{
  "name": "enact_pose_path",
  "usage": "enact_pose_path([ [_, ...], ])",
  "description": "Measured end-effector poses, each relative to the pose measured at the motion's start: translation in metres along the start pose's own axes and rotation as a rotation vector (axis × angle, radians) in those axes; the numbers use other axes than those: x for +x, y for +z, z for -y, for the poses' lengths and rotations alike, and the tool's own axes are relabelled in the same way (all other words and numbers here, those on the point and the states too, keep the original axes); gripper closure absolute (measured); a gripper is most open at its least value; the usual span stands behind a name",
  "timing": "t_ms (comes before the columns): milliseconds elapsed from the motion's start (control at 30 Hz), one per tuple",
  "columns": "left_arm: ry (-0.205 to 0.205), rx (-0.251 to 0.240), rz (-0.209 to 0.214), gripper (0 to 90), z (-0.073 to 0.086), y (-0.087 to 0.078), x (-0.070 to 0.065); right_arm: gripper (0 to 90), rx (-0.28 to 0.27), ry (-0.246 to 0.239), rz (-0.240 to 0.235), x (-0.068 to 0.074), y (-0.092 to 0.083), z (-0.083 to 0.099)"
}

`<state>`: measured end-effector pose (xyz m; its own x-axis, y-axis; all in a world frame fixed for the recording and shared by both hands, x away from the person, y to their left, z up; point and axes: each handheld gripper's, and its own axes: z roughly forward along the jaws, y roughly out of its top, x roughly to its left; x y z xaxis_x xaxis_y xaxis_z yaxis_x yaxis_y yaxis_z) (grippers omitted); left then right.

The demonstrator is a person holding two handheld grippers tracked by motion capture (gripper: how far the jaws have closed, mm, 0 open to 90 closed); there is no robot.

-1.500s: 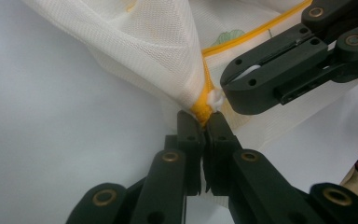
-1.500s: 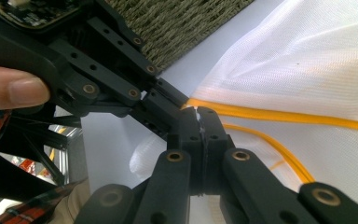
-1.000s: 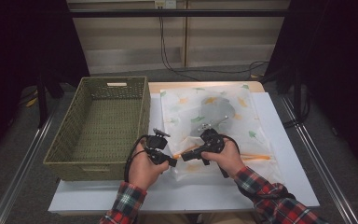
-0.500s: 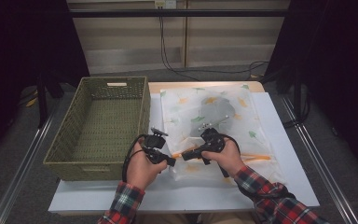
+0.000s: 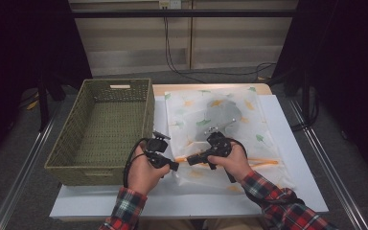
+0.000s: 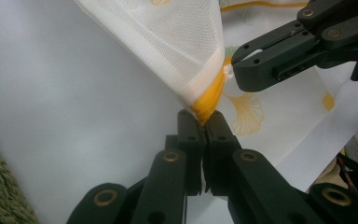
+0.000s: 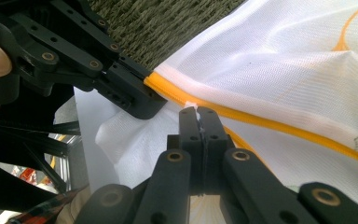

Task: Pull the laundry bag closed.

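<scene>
A white mesh bag (image 5: pixel 249 120) with a leaf print and an orange edge (image 5: pixel 263 162) lies on the white table (image 5: pixel 297 158). Both grippers meet at its near left corner. My left gripper (image 5: pixel 175 166) (image 6: pixel 204 119) is shut on the bunched orange edge (image 6: pixel 210 95) at the corner, which is lifted. My right gripper (image 5: pixel 190 160) (image 7: pixel 198 112) is shut on a small white bit of the bag (image 7: pixel 284 60) just under the orange edge (image 7: pixel 261 121). The two sets of jaws point at each other, tips almost touching. The right gripper (image 6: pixel 237 59) shows across the left gripper view, and the left gripper (image 7: pixel 147 95) across the right gripper view.
A deep woven green basket (image 5: pixel 148 115) (image 7: pixel 168 23) stands on the left of the table, right beside the left hand. The table's front edge (image 5: pixel 187 211) runs close under both forearms. Cables (image 5: pixel 172 52) lie on the floor behind the table.
</scene>
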<state>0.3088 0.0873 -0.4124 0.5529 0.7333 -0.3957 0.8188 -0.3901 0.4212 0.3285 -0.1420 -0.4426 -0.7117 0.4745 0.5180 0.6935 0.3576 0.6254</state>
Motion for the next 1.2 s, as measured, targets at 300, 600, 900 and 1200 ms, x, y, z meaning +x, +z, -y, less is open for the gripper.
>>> enact_pose_path([
  [300, -0.01, 0.001, 0.003, 87.0, -0.001, -0.002, 0.0, 90.0, -0.008, 0.016, 0.007, -0.005, -0.004, 0.003],
  [600, -0.01, 0.004, 0.009, 87.1, -0.002, -0.006, 0.003, 90.0, -0.004, 0.011, 0.027, -0.006, -0.006, 0.003],
  [900, -0.018, 0.001, 0.027, 87.1, -0.005, -0.009, 0.003, 90.0, -0.012, 0.017, 0.031, -0.007, -0.01, 0.005],
  [1200, -0.018, 0.011, 0.026, 87.1, -0.007, -0.011, 0.003, 90.0, -0.023, 0.04, 0.043, -0.012, -0.018, 0.011],
])
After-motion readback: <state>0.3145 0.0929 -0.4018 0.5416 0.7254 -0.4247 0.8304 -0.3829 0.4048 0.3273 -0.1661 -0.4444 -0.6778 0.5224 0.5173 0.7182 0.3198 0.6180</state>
